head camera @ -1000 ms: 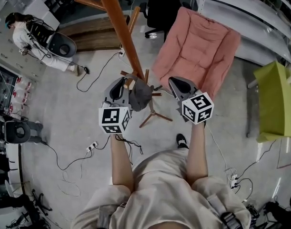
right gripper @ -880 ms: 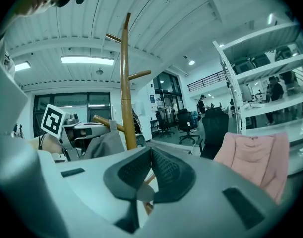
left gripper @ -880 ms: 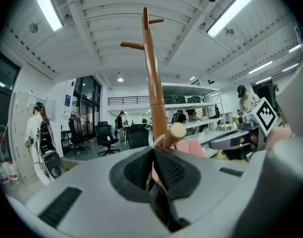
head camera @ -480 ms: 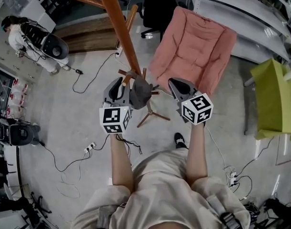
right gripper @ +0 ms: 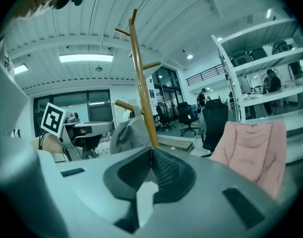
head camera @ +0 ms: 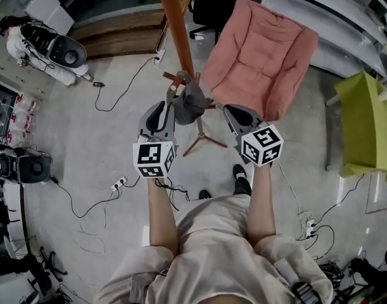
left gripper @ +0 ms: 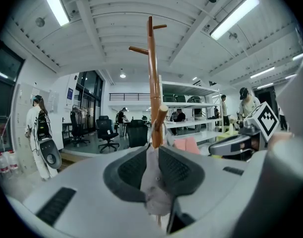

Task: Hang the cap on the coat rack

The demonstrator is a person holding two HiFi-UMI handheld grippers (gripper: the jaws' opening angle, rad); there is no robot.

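- The left gripper (left gripper: 152,155) had its jaws clamped on a fold of the grey cap (left gripper: 154,195). In the left gripper view, the soft cloth filled the gap between them.
- The right gripper (right gripper: 151,155) had its jaws pressed together with nothing between them. It hung to the right of the centre in the head view, apart from the cap.
- The cap was in the middle of the head view, right against the orange pole of the coat rack (head camera: 178,30), beside a low peg (right gripper: 122,104). I could not tell if it already sat over that peg.
- My worry was this: if the left jaws opened before the cloth was really caught on the peg, the cap would probably slide off to the floor, because it looked limp and the peg looked short.
- A second risk was the rack itself. It stood on thin legs (head camera: 203,145), so a push or a pull from the clamped gripper could tip or turn it.
- Cables (head camera: 85,211) lay on the floor at the lower left, near the person's feet, and a step there could catch one.
- I could read no brand or word anywhere. Each gripper cube (head camera: 154,159) had only black-and-white square markers, and the wall notice (left gripper: 70,94) was too small.
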